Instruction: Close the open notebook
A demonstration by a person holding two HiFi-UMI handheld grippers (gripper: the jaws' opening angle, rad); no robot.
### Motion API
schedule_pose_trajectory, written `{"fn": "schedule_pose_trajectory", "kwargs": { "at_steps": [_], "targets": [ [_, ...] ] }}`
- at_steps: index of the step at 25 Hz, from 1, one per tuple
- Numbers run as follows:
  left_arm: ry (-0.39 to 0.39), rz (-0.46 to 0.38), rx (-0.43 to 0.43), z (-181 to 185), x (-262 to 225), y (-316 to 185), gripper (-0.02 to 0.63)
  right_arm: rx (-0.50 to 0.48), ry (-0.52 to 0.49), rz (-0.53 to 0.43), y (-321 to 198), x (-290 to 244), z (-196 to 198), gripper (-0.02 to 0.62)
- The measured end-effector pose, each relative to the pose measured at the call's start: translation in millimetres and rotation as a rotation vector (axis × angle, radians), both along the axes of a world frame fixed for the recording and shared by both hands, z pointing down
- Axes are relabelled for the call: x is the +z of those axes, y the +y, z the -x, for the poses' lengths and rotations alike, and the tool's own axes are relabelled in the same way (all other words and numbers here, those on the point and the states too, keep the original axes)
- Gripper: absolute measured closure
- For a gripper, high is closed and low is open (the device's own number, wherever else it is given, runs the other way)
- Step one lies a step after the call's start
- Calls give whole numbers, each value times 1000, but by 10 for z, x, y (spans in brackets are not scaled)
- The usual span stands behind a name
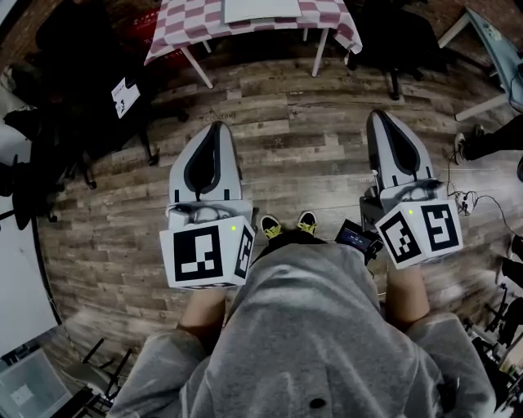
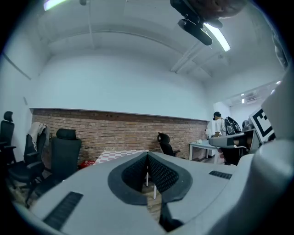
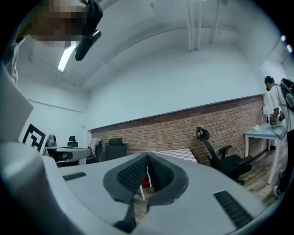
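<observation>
Far ahead stands a table with a red-and-white checked cloth (image 1: 196, 20), and a pale flat sheet-like thing (image 1: 261, 8) lies on it; I cannot tell whether that is the notebook. My left gripper (image 1: 214, 126) is held level over the wooden floor, well short of the table, its jaws shut with nothing between them. My right gripper (image 1: 382, 114) is held level beside it, also shut and empty. In the left gripper view the left gripper (image 2: 147, 153) points at the checked table (image 2: 120, 156). In the right gripper view the right gripper (image 3: 147, 155) points at the same table (image 3: 177, 153).
Black office chairs (image 1: 73, 122) crowd the left side and another chair (image 1: 392, 41) stands right of the table. Cables (image 1: 467, 200) lie on the floor at right. A person (image 3: 278, 110) stands at a white desk (image 3: 271, 133) by the brick wall. My own shoes (image 1: 286, 224) show below.
</observation>
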State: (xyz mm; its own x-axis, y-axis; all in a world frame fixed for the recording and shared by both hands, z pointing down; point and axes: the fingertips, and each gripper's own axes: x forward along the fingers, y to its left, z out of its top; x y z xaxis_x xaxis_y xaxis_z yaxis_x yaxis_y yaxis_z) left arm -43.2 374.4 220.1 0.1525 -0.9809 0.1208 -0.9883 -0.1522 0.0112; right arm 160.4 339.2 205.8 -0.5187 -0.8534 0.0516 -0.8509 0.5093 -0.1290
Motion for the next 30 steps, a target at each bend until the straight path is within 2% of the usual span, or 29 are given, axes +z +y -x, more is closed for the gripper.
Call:
{"fn": "schedule_pose_trajectory", "kwargs": {
  "at_steps": [8,11,16,26,30],
  "targets": [
    [-29,11,2,152,37,72,597,1,73,-8,127,22,285,569],
    [-15,11,11,188,40,104,598,-3,61,6,171,16,371,569],
    [51,17,39,248,43,199,598,-12,62,1,251,2,535,568],
    [37,19,71,308,68,202,597,-30,57,-9,314,-28,717,568],
    [59,22,90,305,59,134,598,-41,33,-1,272,-38,754,568]
  ]
}}
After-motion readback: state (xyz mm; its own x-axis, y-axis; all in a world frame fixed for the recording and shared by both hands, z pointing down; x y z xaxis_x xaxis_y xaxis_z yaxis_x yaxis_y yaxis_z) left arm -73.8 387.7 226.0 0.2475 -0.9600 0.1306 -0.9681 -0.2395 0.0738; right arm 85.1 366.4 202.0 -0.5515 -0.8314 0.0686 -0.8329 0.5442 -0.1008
